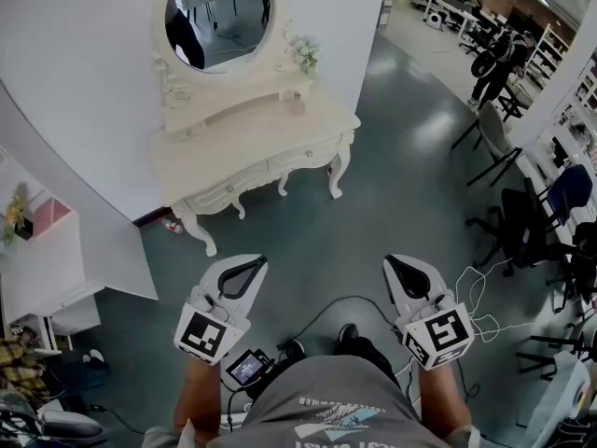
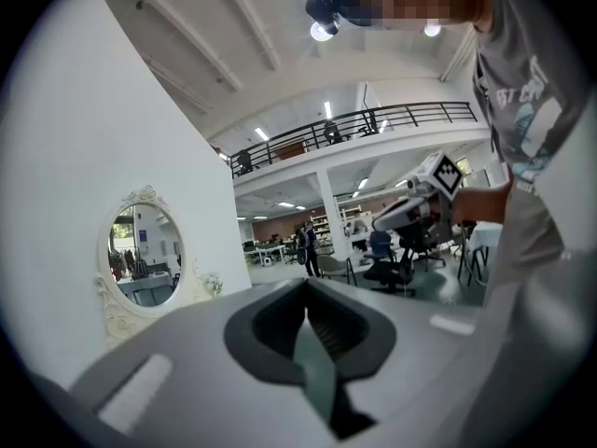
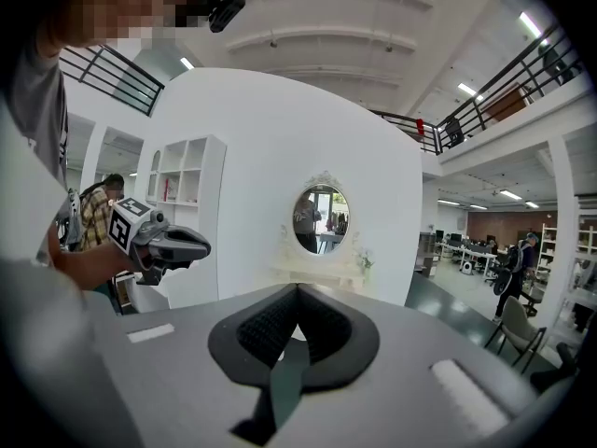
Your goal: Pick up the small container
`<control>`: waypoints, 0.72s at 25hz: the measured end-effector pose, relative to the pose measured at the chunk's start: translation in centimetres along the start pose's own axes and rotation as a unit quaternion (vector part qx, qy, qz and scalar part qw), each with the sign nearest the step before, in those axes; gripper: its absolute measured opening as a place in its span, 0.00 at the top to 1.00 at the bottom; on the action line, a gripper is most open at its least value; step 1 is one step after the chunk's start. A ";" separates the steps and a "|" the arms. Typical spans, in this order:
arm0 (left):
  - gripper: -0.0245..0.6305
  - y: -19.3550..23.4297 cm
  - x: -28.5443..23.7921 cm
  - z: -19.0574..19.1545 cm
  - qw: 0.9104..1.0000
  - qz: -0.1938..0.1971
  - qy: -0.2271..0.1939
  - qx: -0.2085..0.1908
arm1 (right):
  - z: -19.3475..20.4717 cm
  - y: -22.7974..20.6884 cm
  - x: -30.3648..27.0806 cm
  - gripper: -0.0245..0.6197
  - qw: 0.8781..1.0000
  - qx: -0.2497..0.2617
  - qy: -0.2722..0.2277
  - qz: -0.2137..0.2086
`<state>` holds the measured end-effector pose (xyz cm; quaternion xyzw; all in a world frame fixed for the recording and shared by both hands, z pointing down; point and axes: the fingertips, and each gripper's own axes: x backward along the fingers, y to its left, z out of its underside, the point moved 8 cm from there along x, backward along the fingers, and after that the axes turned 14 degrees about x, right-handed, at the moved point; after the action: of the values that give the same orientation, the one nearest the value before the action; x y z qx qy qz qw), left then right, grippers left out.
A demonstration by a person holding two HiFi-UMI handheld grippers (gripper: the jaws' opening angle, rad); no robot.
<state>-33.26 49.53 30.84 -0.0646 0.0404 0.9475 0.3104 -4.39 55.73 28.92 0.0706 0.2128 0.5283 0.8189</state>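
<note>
Left gripper [image 2: 306, 286], right gripper [image 3: 297, 289]: jaws pressed together, empty. Mezzanine railing [image 2: 392, 116] seen only in gripper views.

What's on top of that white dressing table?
An oval mirror and a flower sprig stand at the back of the dressing table. The top otherwise looks bare; anything small is too tiny to tell.

The person wears a grey short-sleeved T-shirt [image 1: 326, 392] with a white and teal print on the chest. The left gripper [image 1: 252, 267] and the right gripper [image 1: 396, 267] are light grey plastic shells with black ribbed pads. Each one bears a white cube with black square markers [image 1: 207, 332].
</note>
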 end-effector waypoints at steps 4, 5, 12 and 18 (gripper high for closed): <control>0.96 0.5 -1.3 0.6 1.000 -0.002 0.004 0.007 | 0.8 -1.4 -1.5 0.96 1.000 -0.002 0.006 -0.004; 0.96 0.7 -1.7 0.7 1.000 -0.004 0.006 0.008 | 1.0 -1.9 -2.0 0.96 1.000 -0.004 0.006 -0.006; 0.96 1.6 -5.5 0.1 0.999 -0.040 0.024 0.008 | 2.6 -6.9 -5.7 0.96 0.999 -0.013 -0.013 -0.031; 0.96 1.6 -11.0 -1.6 0.997 -0.071 0.032 0.005 | 4.7 -13.1 -9.3 0.96 0.997 -0.022 -0.030 -0.061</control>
<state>-25.30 41.62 30.96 -0.0961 0.0500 0.9204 0.3756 5.25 42.25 31.28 0.0554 0.1808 0.4793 0.8570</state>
